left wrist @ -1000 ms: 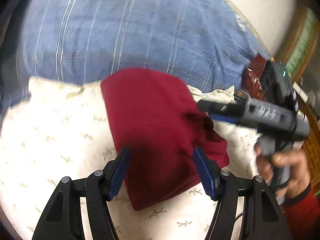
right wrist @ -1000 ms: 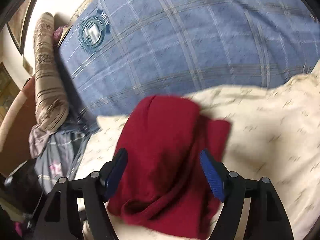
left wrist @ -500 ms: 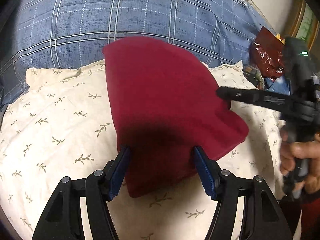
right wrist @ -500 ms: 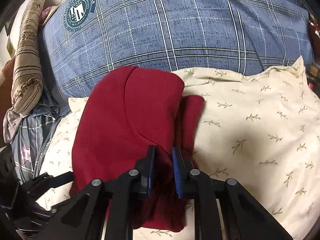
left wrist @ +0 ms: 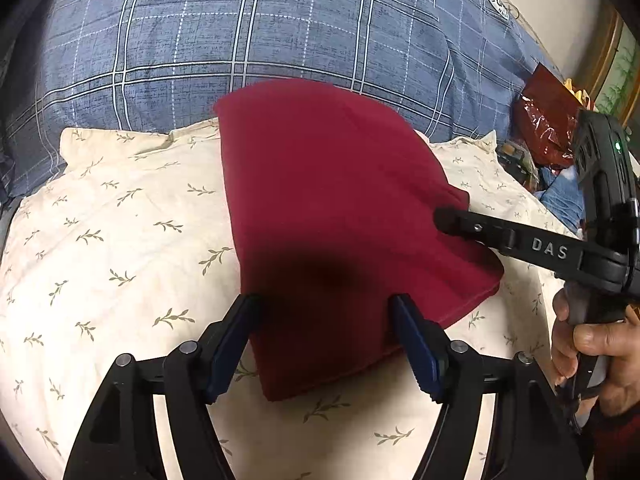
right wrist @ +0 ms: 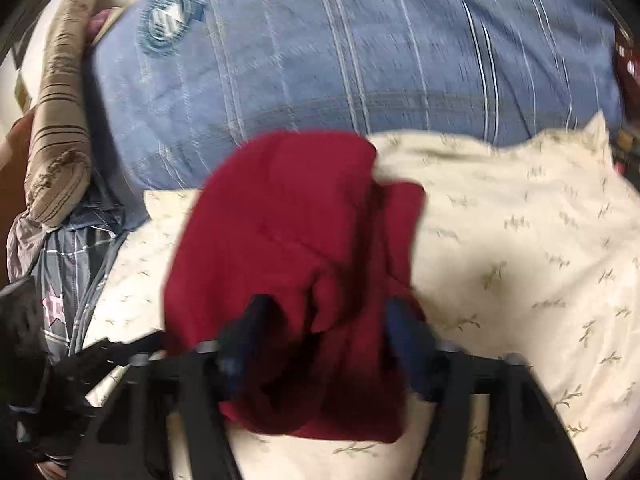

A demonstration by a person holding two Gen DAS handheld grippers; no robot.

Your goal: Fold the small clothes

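Your left gripper (left wrist: 326,344) stands wide, its blue pads (left wrist: 234,340) on either side of the near corner of the red garment (left wrist: 332,208), with nothing pinched between them. The garment lies folded on the cream pillow (left wrist: 120,240) printed with small leaf sprigs, and its far edge reaches up to the blue plaid pillow (left wrist: 260,32) behind. Your right gripper (right wrist: 324,344) is blurred in its own view, but the two fingers there show well apart, with bunched red cloth lying between them; whether the cloth is touched by either pad you cannot tell. From the left view, one black finger of the right tool comes in from the side and rests on the garment's right edge, and its side reads "DAS" in pale letters. Your right hand (left wrist: 592,344) grips the handle below it, and a small green light glows on the tool body. A round crest badge (right wrist: 172,26) is printed on the plaid pillow, its wording too smeared to read. A brown striped bolster (right wrist: 60,120) leans at the left, and a shiny dark red packet (left wrist: 548,120) lies past the cream pillow
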